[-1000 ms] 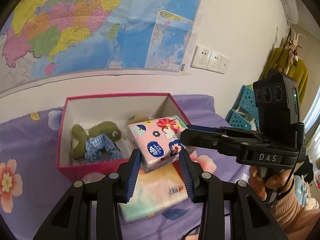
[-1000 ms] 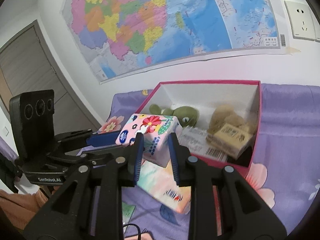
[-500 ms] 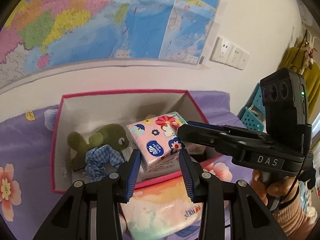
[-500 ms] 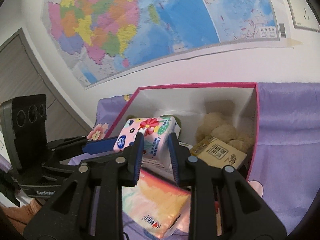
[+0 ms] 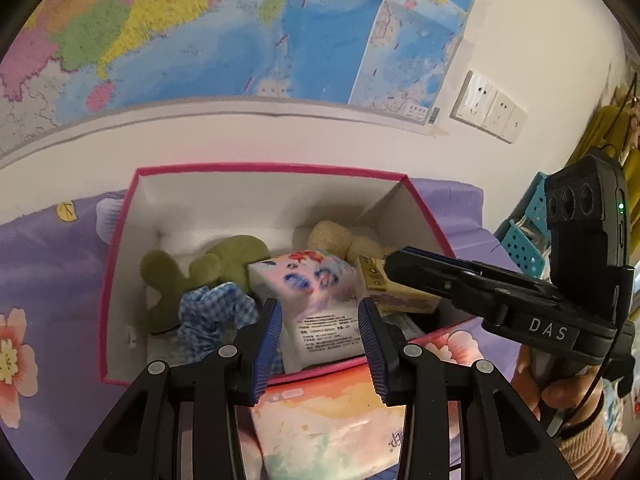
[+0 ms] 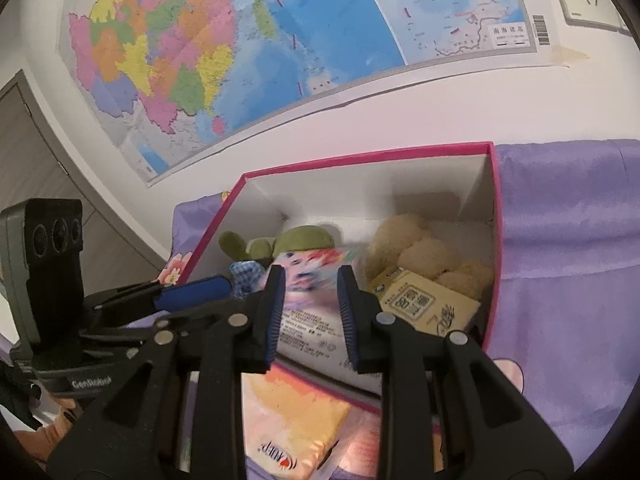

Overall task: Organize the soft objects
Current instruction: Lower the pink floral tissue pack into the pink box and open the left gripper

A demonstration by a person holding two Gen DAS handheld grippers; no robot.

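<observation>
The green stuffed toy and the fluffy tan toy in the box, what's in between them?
The flowery tissue pack sits between the green toy and tan toy, shown in the right wrist view.

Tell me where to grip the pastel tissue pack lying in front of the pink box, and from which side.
Take the pastel tissue pack across its short width, coming from above on the near side. It lies flat on the purple cloth against the pink box, so the far edge looks blocked. Both tools are busy with the floral pack.
</observation>
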